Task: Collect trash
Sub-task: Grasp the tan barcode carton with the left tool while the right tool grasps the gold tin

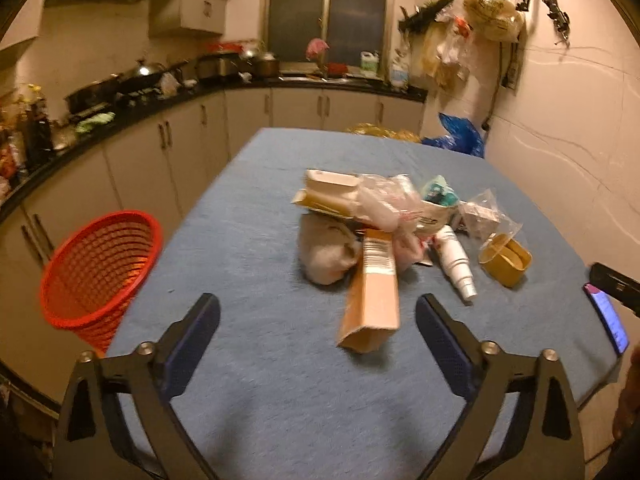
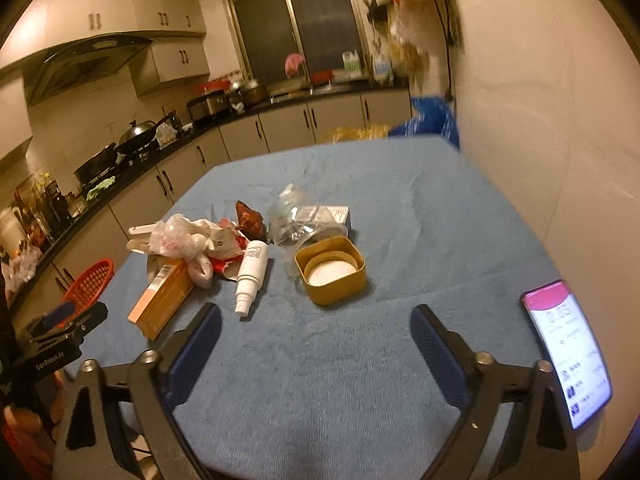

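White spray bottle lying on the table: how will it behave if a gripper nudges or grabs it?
The bottle lies on its side and looks round, so a sideways nudge would probably roll it, though the cloth may slow that. Its smooth plastic could slip in the pads. It looks rigid, so it likely won't crush.

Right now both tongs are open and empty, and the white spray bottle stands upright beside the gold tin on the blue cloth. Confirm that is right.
Not quite. The white spray bottle lies on its side, nozzle toward the camera; the right wrist view shows it plainly. The rest holds: it is beside the gold tin on the blue cloth, and the left tongs and right tongs are open and empty.
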Tool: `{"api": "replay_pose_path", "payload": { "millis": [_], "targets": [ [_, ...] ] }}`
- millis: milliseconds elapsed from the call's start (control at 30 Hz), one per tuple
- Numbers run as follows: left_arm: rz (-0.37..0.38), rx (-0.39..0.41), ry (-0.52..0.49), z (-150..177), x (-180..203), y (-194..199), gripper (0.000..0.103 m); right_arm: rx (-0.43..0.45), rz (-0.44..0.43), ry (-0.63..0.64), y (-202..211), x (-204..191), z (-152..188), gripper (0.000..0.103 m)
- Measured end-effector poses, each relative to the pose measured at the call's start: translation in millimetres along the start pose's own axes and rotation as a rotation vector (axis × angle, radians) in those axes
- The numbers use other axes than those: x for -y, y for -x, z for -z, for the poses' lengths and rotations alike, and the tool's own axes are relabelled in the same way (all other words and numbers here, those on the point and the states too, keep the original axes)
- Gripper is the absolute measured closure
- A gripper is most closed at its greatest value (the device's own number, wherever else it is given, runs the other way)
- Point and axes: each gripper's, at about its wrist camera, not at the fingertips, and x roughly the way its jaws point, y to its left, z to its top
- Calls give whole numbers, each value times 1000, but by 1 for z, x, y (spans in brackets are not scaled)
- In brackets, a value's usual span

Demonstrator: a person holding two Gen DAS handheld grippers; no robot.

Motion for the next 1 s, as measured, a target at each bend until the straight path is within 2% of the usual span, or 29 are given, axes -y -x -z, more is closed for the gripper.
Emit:
{"api": "replay_pose_path", "payload": {
  "millis": [67,133,200,333,500,600,633,667,700,733,900,1000],
  "targets": [
    [26,-26,-25,-5,8,-8,18,-41,-15,-12,-14,8,-9,20],
    [40,-46,-54,-10,19,-17,31,-87,-10,-21,-35,17,-19,33],
    [39,-71,-81,-13,28,-28,36,-120,-13,-26,-50,22,-27,41],
    [33,-123,-121,-13,41,-48,52,-170,15,-11,-83,28,-41,48],
    [14,-161,-141,-10,47,-68,58,-237,38,4,-119,34,-48,67],
    [9,-181,-138,-11,48,-81,61,-273,40,2,-137,35,-48,72],
    [0,-186,-136,-12,48,-85,61,-283,46,3,-141,36,-47,80],
    [-5,-189,-133,-12,48,-88,61,-287,44,-4,-143,37,-46,87],
    [-4,-192,-129,-12,47,-90,67,-285,46,-12,-142,38,-45,91],
    [-3,-197,-126,-11,46,-93,81,-276,57,-13,-140,39,-44,93],
    [4,-185,-114,-7,38,-92,81,-245,63,-16,-117,42,-33,96],
    [34,-177,-99,0,33,-81,81,-219,58,-15,-96,43,-23,96]
  ]
}}
